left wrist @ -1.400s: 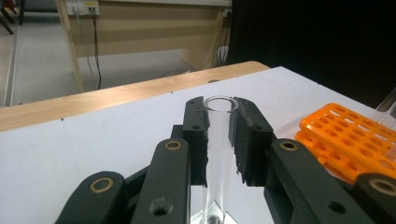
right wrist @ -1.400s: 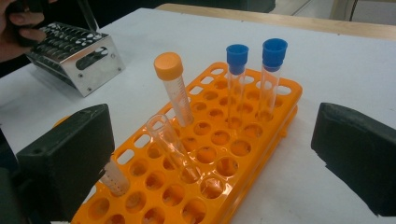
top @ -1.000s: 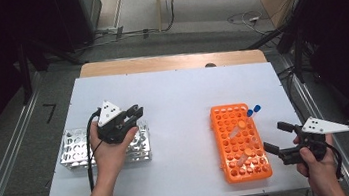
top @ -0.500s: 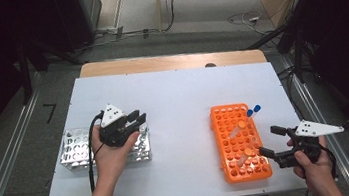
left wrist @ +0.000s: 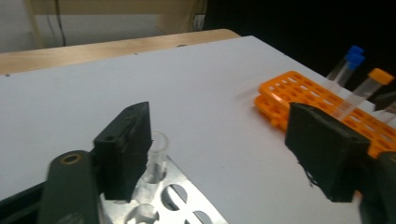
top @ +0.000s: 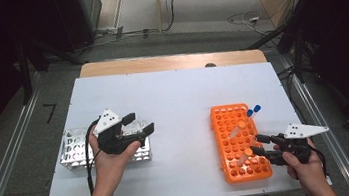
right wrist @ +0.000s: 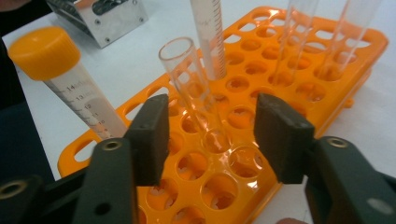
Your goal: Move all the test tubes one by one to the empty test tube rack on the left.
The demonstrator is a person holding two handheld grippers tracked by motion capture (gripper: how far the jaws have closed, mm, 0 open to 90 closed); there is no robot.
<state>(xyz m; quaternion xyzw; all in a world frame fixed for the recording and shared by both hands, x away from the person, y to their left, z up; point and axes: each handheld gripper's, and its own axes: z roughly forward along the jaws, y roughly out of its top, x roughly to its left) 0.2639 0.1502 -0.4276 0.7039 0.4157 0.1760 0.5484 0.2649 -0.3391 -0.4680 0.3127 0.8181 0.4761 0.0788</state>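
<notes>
From the high view, the left gripper [top: 138, 124] hovers over the metal rack [top: 75, 149] on the white table [top: 172, 98], jaws spread after just opening, nothing between them. The right gripper [top: 257, 145] reaches into the orange rack [top: 226, 122], beside two blue-capped tubes [top: 253, 110].

In the left gripper view, a clear tube [left wrist: 156, 156] stands in the metal rack [left wrist: 187, 205], just beside the left pad, free of it. The orange rack [left wrist: 299, 91] lies well apart.

In the right gripper view, the jaws, just closing, straddle an uncapped glass tube [right wrist: 196, 93] without pressing it. An orange-capped tube [right wrist: 70, 81] leans close to the left jaw, and a graduated tube [right wrist: 210, 37] stands just behind.
</notes>
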